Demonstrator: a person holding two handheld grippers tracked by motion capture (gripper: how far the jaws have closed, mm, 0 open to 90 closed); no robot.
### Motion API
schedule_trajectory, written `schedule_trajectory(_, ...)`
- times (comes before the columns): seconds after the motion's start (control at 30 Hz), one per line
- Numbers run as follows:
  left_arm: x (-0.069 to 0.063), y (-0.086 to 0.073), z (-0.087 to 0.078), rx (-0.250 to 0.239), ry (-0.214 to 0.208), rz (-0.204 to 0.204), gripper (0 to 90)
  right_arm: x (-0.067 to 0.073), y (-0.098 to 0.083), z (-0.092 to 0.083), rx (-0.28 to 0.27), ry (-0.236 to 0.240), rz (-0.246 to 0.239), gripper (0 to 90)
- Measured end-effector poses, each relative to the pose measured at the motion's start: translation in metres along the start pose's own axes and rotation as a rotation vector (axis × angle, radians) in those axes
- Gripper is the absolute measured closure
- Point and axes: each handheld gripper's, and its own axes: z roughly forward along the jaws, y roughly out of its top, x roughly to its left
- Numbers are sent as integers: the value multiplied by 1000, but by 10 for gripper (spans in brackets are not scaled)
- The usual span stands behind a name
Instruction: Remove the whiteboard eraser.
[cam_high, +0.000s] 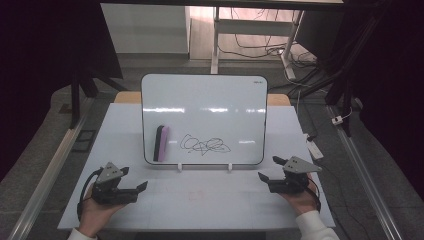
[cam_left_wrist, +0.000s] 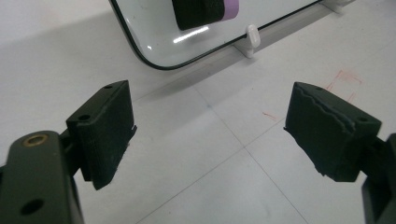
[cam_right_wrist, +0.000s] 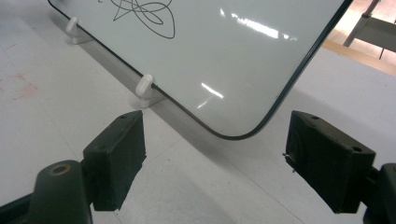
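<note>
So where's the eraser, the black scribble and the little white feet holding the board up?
Eraser (cam_high: 161, 143), high view, middle of its purple back, stuck on the whiteboard's lower left.
Scribble (cam_high: 205, 145), high view, centre of the black loops.
Foot (cam_right_wrist: 144, 88), right gripper view, the white clip at the board's bottom edge.

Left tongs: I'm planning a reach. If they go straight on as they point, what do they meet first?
Probably the whiteboard's lower corner, just below the eraser; bare table lies between. Depth unclear.

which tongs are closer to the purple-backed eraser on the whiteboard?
Left. The left tongs sit on the table just below and left of the purple-backed black felt eraser; the right tongs are across the upright white whiteboard, by its lower right corner.
</note>
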Motion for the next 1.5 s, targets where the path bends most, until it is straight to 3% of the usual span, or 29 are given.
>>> schedule_trajectory(0.63,1,12,-7,-15,23,-26,182,5,0,4,-2,-5,-6,210)
schedule_trajectory(1.03,-5,61,0,-62,42,-10,222,8,1,6,2,-5,-19,212)
schedule_trajectory(1.3,-5,98,20,-72,56,-2,260,8,0,6,4,-9,-20,214)
schedule_trajectory(1.5,-5,113,40,-48,66,-9,323,9,-1,7,6,-9,-21,214)
